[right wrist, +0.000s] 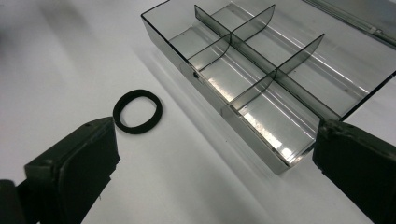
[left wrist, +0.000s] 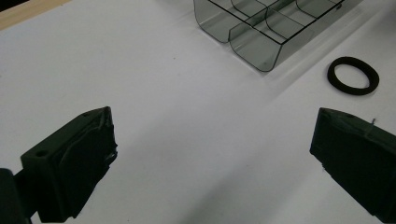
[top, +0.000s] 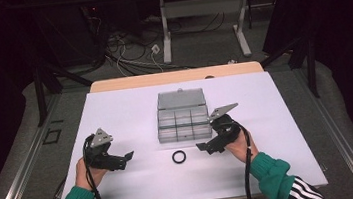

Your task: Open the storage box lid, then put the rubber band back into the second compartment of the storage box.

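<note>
A black rubber ring lies flat on the white sheet, just in front of a clear plastic compartment box whose lid is folded open at the back. My left gripper rests low at the ring's left, open and holding nothing. At the ring's right my right gripper is also open and bare, close to the box's front right corner. In the left gripper view the ring lies ahead to the right, beyond the box's corner. The right gripper view has the ring just past the left jaw and the divided box ahead.
The white sheet covers a wooden table whose far edge shows behind the box. Beyond it stand a desk frame and loose cables on the floor. Green sleeves come in from the bottom.
</note>
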A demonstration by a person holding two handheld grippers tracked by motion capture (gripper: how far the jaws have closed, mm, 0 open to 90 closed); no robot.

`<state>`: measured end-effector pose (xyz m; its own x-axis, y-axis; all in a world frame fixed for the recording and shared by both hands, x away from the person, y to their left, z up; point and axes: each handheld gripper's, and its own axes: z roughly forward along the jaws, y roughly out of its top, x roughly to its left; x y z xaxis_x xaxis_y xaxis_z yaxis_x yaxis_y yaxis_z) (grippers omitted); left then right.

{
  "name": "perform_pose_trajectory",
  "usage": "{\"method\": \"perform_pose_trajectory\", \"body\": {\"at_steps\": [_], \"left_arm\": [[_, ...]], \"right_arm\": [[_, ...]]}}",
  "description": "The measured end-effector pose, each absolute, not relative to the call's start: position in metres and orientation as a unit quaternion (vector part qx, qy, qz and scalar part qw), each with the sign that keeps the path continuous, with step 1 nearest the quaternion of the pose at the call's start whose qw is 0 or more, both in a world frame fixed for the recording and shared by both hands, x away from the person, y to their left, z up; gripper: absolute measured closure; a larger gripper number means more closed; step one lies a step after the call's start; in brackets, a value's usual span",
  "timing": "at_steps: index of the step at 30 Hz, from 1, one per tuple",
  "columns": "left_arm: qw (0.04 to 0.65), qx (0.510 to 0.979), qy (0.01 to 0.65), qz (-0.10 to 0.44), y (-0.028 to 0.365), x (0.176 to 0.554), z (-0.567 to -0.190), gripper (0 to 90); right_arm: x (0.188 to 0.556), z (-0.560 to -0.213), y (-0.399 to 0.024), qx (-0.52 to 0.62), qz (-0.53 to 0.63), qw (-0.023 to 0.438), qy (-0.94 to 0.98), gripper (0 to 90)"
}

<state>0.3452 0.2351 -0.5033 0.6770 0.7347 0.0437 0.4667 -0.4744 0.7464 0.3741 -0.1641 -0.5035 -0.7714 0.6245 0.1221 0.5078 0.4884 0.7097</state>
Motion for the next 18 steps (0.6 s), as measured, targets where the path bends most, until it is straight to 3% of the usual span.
{"method": "perform_pose_trajectory", "body": {"at_steps": [18], "left_arm": [[0.37,0.84,0.354,0.181,0.2344,0.3463,-0.5037,0.1]], "right_arm": [[0.3735,-0.5067,-0.1588,0.316,0.38,0.072,0.866,0.0]]}}
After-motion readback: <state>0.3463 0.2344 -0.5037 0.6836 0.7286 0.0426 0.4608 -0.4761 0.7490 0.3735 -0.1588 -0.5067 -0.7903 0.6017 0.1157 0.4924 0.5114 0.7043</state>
